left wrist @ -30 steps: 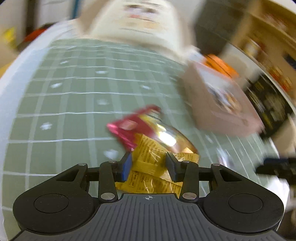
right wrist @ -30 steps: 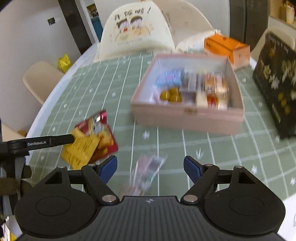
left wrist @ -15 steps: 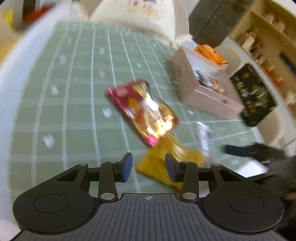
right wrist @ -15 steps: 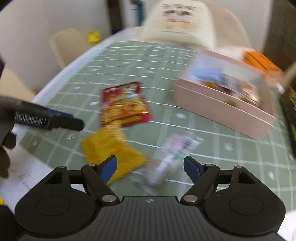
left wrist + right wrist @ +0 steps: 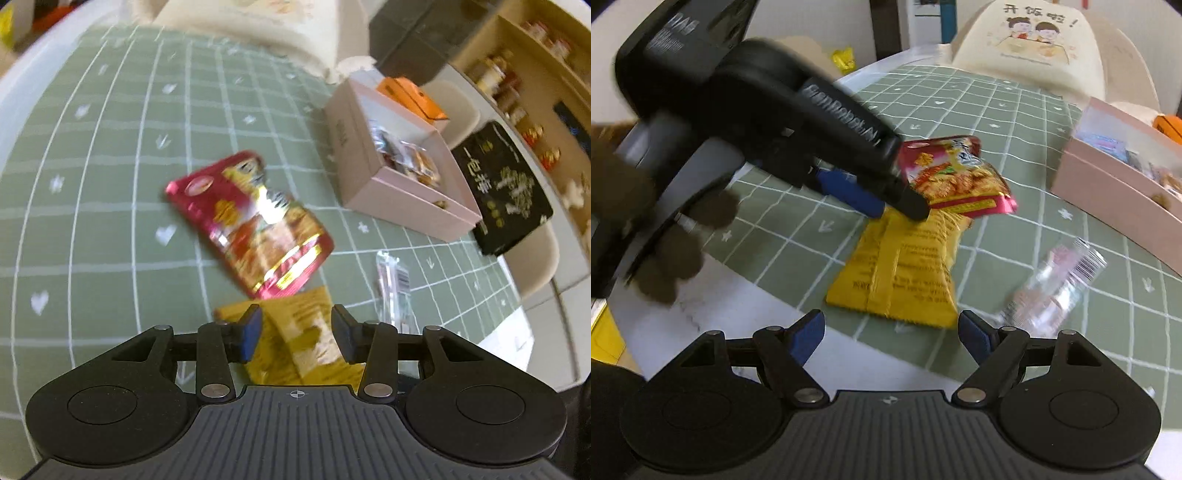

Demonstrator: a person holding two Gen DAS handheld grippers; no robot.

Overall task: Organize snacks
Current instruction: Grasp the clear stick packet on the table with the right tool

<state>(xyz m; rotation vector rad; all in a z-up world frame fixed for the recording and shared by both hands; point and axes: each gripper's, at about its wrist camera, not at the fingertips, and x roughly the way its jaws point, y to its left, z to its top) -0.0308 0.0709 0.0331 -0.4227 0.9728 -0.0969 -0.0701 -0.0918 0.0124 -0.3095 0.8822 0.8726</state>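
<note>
A yellow snack packet [image 5: 905, 269] lies flat on the green checked tablecloth, its far end just under a red snack packet [image 5: 955, 177]. My left gripper [image 5: 897, 212] hovers over that far end; its jaws are opening, the yellow packet [image 5: 295, 343] lies between them on the cloth, and the pads do not press it. My right gripper [image 5: 892, 332] is open just short of the packet's near edge. A clear wrapped snack [image 5: 1060, 280] lies to the right. The pink box [image 5: 1108, 188] holds several snacks.
A black box [image 5: 506, 188] and an orange box [image 5: 410, 98] stand beside the pink box [image 5: 399, 192]. A chair with a cream cushion [image 5: 1030, 44] is at the table's far side. The white table edge [image 5: 713, 295] runs close on the left.
The left gripper let go of the yellow packet, which now lies on the cloth with the red one. The right gripper swung left and down from the clear snack to the yellow packet.
</note>
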